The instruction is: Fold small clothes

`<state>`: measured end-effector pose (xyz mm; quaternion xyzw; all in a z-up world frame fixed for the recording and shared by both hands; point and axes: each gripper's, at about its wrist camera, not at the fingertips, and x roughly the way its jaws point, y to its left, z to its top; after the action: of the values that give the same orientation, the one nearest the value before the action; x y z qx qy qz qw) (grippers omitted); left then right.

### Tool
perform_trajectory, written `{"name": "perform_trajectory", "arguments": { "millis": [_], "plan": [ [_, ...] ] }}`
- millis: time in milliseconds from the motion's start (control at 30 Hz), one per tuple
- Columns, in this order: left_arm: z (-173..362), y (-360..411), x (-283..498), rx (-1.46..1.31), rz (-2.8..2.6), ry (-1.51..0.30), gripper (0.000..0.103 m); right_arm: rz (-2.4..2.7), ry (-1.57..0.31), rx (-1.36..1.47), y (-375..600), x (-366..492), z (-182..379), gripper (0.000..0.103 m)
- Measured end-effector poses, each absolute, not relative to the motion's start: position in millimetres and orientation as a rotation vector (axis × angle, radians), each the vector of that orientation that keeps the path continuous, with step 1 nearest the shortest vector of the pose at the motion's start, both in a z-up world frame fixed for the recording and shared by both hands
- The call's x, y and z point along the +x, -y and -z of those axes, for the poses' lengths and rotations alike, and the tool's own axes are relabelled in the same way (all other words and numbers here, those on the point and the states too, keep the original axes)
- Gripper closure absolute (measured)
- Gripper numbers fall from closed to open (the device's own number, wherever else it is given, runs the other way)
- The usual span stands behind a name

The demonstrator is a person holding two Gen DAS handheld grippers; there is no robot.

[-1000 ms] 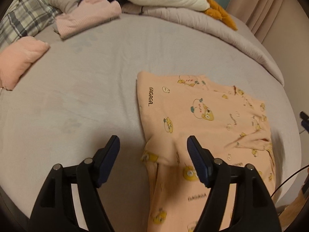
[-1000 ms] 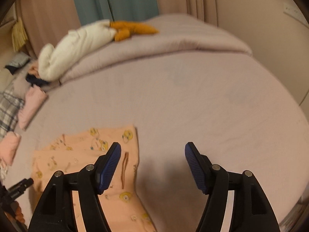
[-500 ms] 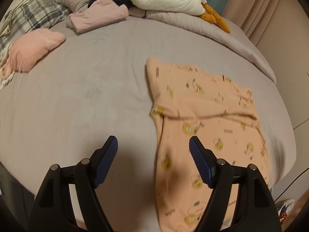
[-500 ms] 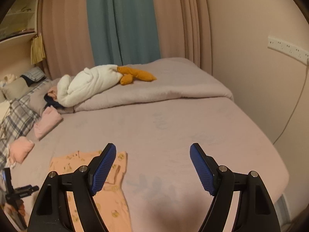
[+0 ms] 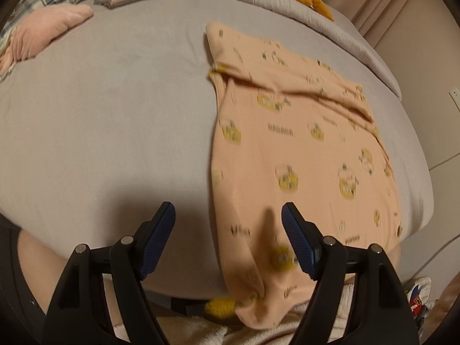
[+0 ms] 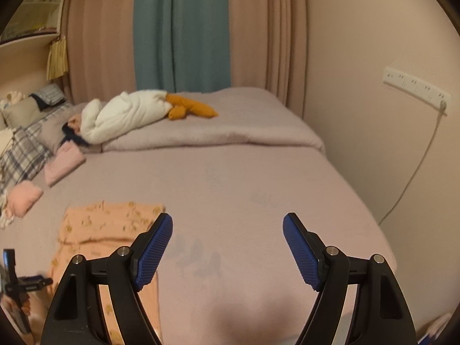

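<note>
Pulled back toward the bed (image 5: 115, 120) edge, both claws released, left claw (image 5: 228, 224) over peach garment's (image 5: 302, 149) hanging hem at 6 o'clock, right claw (image 6: 227, 247) idle, likely lining up a fold.

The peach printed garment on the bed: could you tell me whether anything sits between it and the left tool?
Nothing visible does. The left tool hangs open just above the peach garment, with only bare bed sheet beside it.
</note>
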<state>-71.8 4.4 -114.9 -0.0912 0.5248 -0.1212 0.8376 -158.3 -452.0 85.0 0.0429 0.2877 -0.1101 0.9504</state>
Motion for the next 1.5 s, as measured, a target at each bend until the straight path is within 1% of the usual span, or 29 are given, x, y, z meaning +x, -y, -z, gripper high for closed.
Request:
{"name": "perform_trajectory", "arguments": {
  "millis": [200, 500, 567, 600, 633, 667, 733, 767, 800, 833, 933, 1133, 1300, 1500],
  "plan": [
    [127.0, 4.3, -98.9, -0.169, 0.269, -1.114, 0.028, 0.168, -0.658, 0.065, 426.1, -151.1, -37.0, 0.024],
    [141.2, 15.4, -127.9, -0.169, 0.309, -1.132, 0.028, 0.012, -0.746, 0.103, 385.3, -142.3, 20.4, 0.024],
    [146.2, 21.0, -132.0, -0.169, 0.34, -1.156, 0.032, -0.021, -0.766, 0.106, 378.2, -141.7, 31.7, 0.024],
    [148.7, 23.6, -132.7, -0.164, 0.352, -1.171, 0.039, -0.037, -0.775, 0.111, 375.1, -141.3, 37.4, 0.024],
    [152.3, 26.5, -132.9, -0.168, 0.371, -1.188, 0.048, -0.049, -0.784, 0.115, 372.6, -142.3, 42.9, 0.024],
    [156.4, 28.3, -132.8, -0.176, 0.383, -1.201, 0.051, -0.062, -0.796, 0.119, 369.6, -141.9, 48.9, 0.024],
    [165.3, 30.6, -133.5, -0.193, 0.401, -1.227, 0.071, -0.086, -0.833, 0.124, 363.0, -138.5, 61.7, 0.024],
    [167.3, 30.8, -133.7, -0.204, 0.404, -1.23, 0.075, -0.095, -0.855, 0.119, 358.3, -136.0, 68.1, 0.024],
    [167.5, 30.5, -134.5, -0.214, 0.409, -1.224, 0.082, -0.1, -0.865, 0.115, 355.5, -134.8, 71.7, 0.024],
    [165.6, 30.1, -136.4, -0.217, 0.414, -1.215, 0.092, -0.109, -0.873, 0.113, 352.3, -134.3, 75.8, 0.024],
    [155.3, 29.9, -140.8, -0.216, 0.42, -1.176, 0.095, -0.136, -0.892, 0.126, 347.1, -134.6, 86.0, 0.024],
    [115.0, 14.6, -147.4, -0.298, 0.434, -1.058, 0.095, -0.136, -0.925, 0.165, 349.3, -136.6, 98.9, 0.024],
    [85.6, 11.4, -151.1, -0.31, 0.469, -0.986, 0.096, -0.131, -0.957, 0.189, 350.5, -145.9, 105.9, 0.024],
    [70.0, 12.2, -130.0, -0.357, 0.499, -0.946, 0.096, -0.116, -0.959, 0.203, 354.1, -160.2, 106.3, 0.024]
  ]
}}
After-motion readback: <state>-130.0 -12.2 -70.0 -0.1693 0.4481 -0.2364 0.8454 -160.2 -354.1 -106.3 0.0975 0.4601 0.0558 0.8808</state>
